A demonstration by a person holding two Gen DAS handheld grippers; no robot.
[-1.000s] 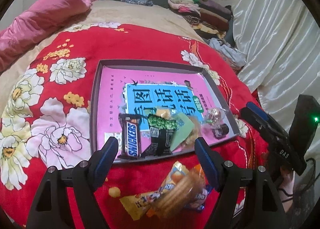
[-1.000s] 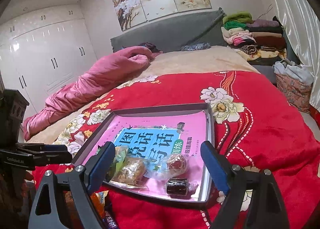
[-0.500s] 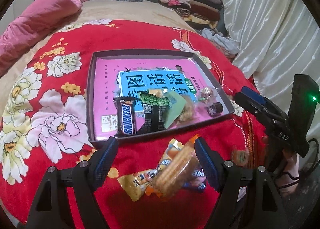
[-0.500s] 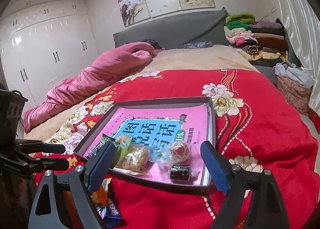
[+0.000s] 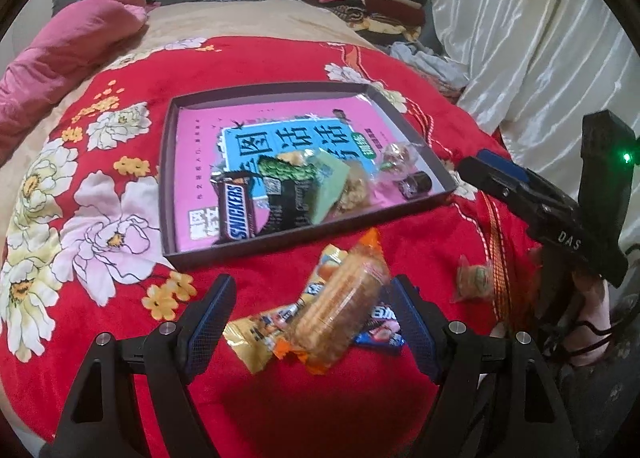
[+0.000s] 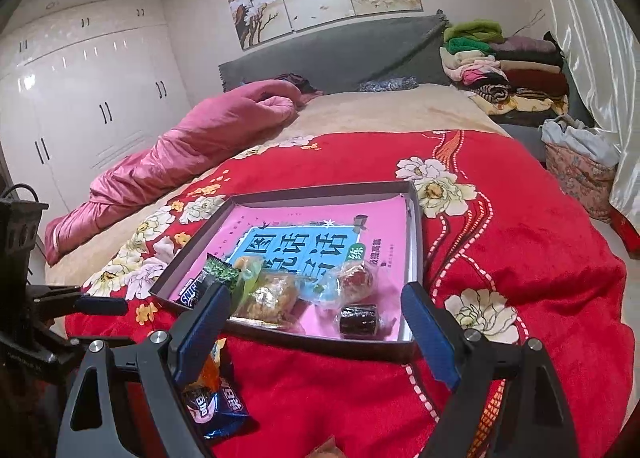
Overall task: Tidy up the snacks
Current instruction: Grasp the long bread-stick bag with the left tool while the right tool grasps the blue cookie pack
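A dark shallow tray (image 5: 168,178) with a pink book in it lies on the red flowered blanket. It holds a Snickers bar (image 5: 236,212), a green-black packet (image 5: 286,194), a cake pack (image 6: 268,296), a red wrapped sweet (image 6: 356,278) and a dark roll (image 6: 358,320). In front of the tray lies a loose pile: a cracker pack (image 5: 340,310), a blue packet (image 5: 380,328) and a yellow packet (image 5: 250,338). My left gripper (image 5: 312,322) is open, its fingers either side of the cracker pack without pressing it. My right gripper (image 6: 316,326) is open above the tray's near edge, holding nothing.
A small wrapped sweet (image 5: 474,278) lies alone on the blanket to the right of the pile. A pink quilt (image 6: 180,154) is bunched at the far left of the bed. Folded clothes (image 6: 500,70) are stacked at the headboard, with a pale curtain (image 5: 540,58) on the right.
The left gripper has drawn back from the tray and rolled slightly, so the loose pile now sits between its fingers. The right gripper has backed off a little, bringing the blue packet into view.
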